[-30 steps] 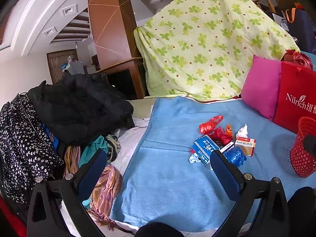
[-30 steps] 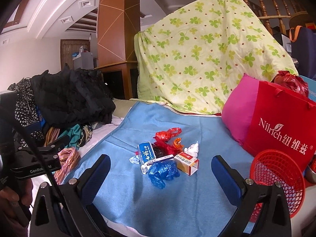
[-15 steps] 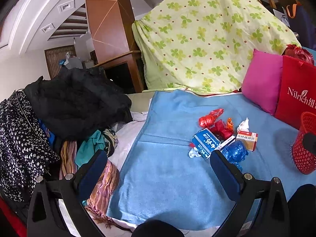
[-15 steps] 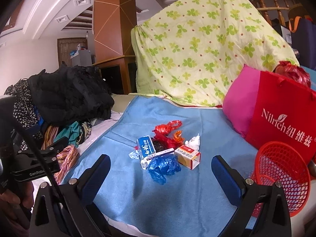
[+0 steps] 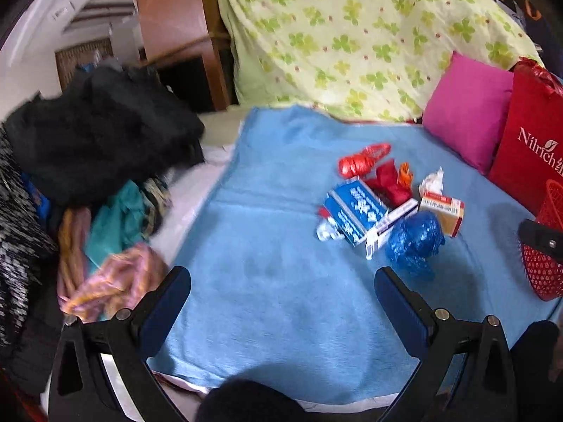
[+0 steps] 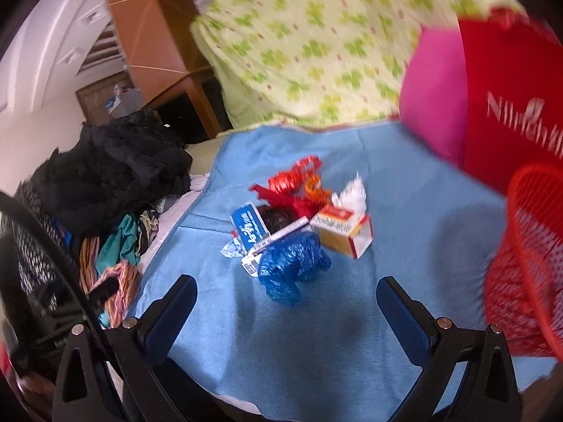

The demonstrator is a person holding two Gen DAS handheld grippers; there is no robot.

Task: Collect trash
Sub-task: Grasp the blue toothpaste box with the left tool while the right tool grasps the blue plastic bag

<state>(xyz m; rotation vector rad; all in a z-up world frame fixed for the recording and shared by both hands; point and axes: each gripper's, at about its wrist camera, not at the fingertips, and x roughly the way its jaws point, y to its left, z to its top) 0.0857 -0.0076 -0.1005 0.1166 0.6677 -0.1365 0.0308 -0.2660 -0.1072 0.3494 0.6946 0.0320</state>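
Note:
A small heap of trash lies on the blue blanket: a crumpled blue plastic bag, a blue-and-white box, an orange-and-white carton, red wrappers and a white tissue. A red mesh basket stands at the right. My left gripper is open and empty, short of the heap. My right gripper is open and empty, just in front of the blue bag.
A pile of dark and coloured clothes fills the left side. A pink cushion and a red shopping bag stand at the right. A clover-print sheet drapes over the back.
Both grippers have moved forward and tilted down toward the trash heap, which now looks larger. The right view has swung closer to the red basket. Both stay open.

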